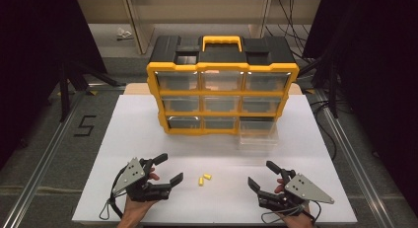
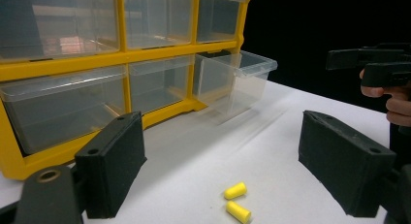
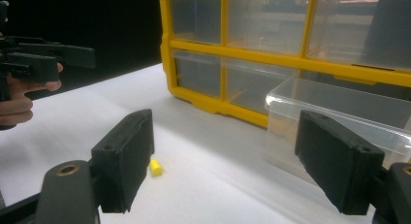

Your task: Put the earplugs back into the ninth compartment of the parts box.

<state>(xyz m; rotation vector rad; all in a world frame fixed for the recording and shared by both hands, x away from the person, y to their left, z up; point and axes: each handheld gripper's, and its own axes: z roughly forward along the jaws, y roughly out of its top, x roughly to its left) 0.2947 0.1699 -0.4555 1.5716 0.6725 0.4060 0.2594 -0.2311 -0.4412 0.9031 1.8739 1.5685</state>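
My left gripper (image 1: pixel 170 169) hangs with its jaws spread wide and empty, and my right gripper (image 1: pixel 261 174) gapes just as empty at the near right. Between them on the white table (image 1: pixel 128 139) lie two yellow earplugs (image 1: pixel 204 178), close together. Farther off, a clear drawer (image 1: pixel 258 136) juts from the yellow organizer's (image 1: pixel 222 97) bottom right slot

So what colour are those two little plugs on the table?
Yellow; the plugs show best in the left gripper view.
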